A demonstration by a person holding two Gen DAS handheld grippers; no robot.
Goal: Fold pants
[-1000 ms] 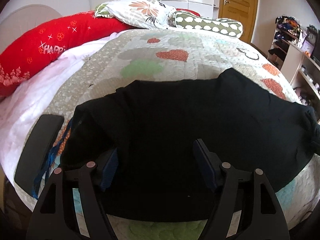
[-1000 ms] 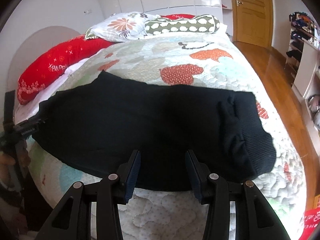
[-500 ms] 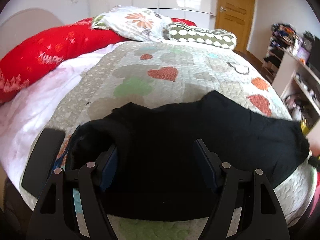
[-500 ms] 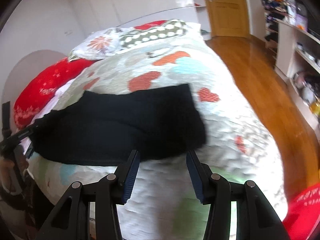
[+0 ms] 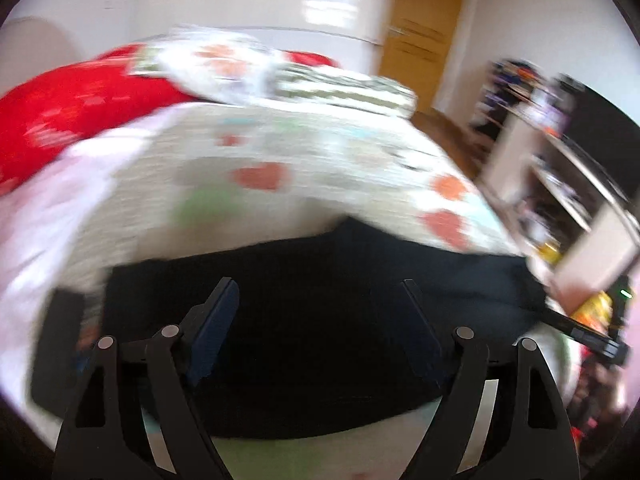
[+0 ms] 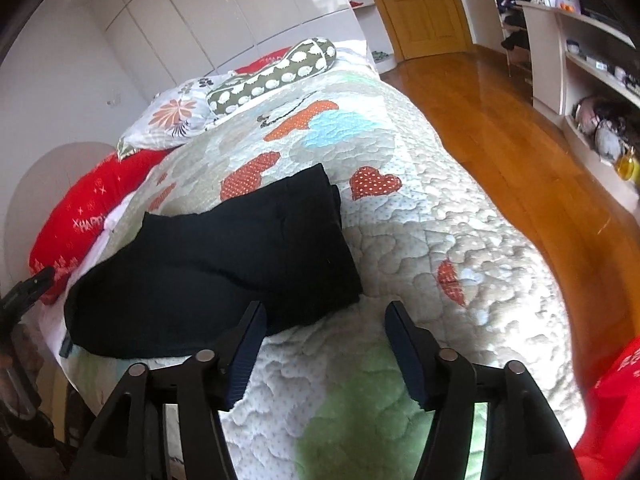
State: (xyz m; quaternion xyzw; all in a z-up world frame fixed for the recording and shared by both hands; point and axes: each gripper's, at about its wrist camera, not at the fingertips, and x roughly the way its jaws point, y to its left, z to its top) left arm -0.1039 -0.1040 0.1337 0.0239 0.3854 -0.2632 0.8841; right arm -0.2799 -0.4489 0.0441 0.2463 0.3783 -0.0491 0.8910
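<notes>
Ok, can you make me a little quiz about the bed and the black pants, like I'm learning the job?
1. True or false: the right tongs are clamped on the black pants.
2. What lies nearest the wooden door: A) the red pillow, B) the green bolster with white spots, C) the pants?
3. Fill in: the pants lie on a quilt patterned with red ____.

Key:
1. False. Both jaws are spread, with only quilt between them.
2. B.
3. Hearts.
</notes>
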